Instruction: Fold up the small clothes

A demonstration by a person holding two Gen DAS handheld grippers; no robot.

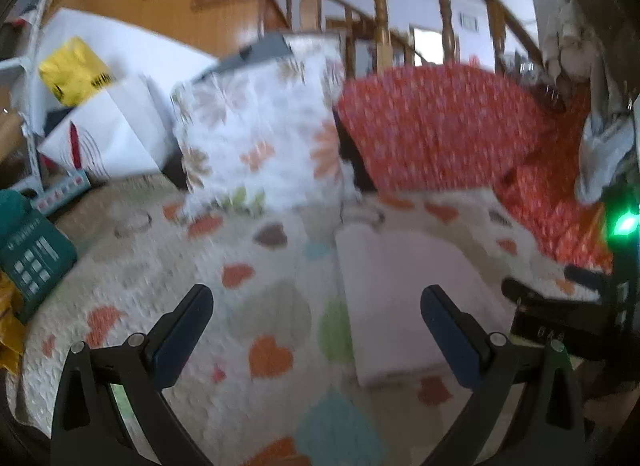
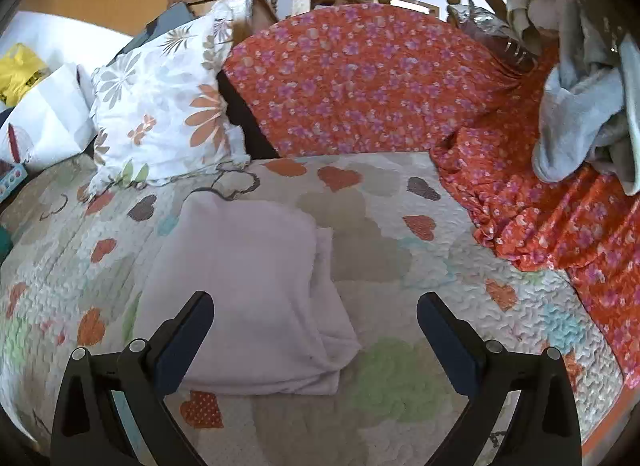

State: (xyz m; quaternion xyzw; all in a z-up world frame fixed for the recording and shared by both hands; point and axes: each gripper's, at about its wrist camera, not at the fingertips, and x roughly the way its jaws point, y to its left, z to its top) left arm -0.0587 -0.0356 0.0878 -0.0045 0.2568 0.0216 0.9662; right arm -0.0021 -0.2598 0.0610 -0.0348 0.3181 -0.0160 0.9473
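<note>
Pale pink garment (image 2: 256,290), already folded into a rough rectangle, is lying flat on the heart-patterned quilt (image 2: 400,234), in front of the floral pillow (image 2: 168,105) and to the left of the orange flowered cover (image 2: 360,77). Both tongs are standing released: the right gripper (image 2: 316,330) is hovering above the garment's near edge with its jaws spread wide and nothing between the pads, and the left gripper (image 1: 316,330) is hanging over the quilt just left of the same garment (image 1: 404,298), equally wide and empty. The left wrist view is smearing with motion blur, so fine detail there is hard to read. Judging from the fold, this piece looks finished, and a heap of light blue clothes (image 2: 580,125) is sitting at the far right on the orange cover, probably the next source. Risks from here are mostly about disturbance: a low fingertip could be snagging the top layer and dragging the fold open, since the right-hand flap (image 2: 326,278) is lying loose and slightly offset. Reaching across for another item might also be brushing the pile, and the soft quilt could be letting the stack slump.
</note>
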